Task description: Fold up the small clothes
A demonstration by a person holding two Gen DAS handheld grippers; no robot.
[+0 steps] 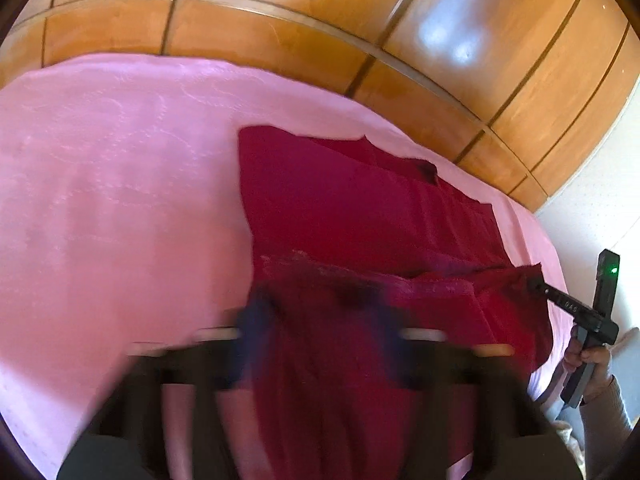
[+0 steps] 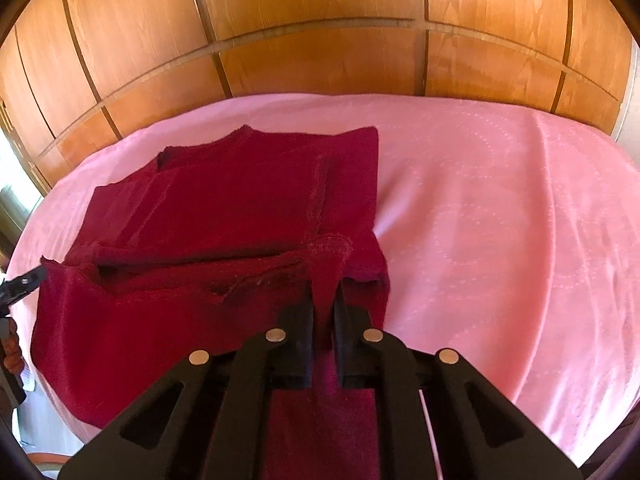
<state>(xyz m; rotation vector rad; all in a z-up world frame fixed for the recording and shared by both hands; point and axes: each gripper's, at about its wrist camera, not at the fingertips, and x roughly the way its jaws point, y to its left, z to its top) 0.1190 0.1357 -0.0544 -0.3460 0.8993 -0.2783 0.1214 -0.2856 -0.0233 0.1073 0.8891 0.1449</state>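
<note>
A dark red garment [image 1: 352, 208] [image 2: 240, 208] lies partly folded on a pink bedspread [image 1: 120, 200] [image 2: 500, 220]. Its near hem is lifted off the bed. My right gripper [image 2: 324, 292] is shut on a pinch of that hem at the garment's right side; in the left wrist view its tip [image 1: 534, 282] grips the far right corner. My left gripper [image 1: 320, 304] is badly blurred, with red cloth draped between its fingers. In the right wrist view its tip [image 2: 34, 276] is pinched on the garment's left corner.
Glossy wooden panels [image 1: 280, 40] [image 2: 320, 40] rise behind the bed. A person's hand [image 1: 592, 364] holds the right gripper's handle beside a white wall [image 1: 592, 208]. Bare pink bedspread stretches to the right of the garment in the right wrist view.
</note>
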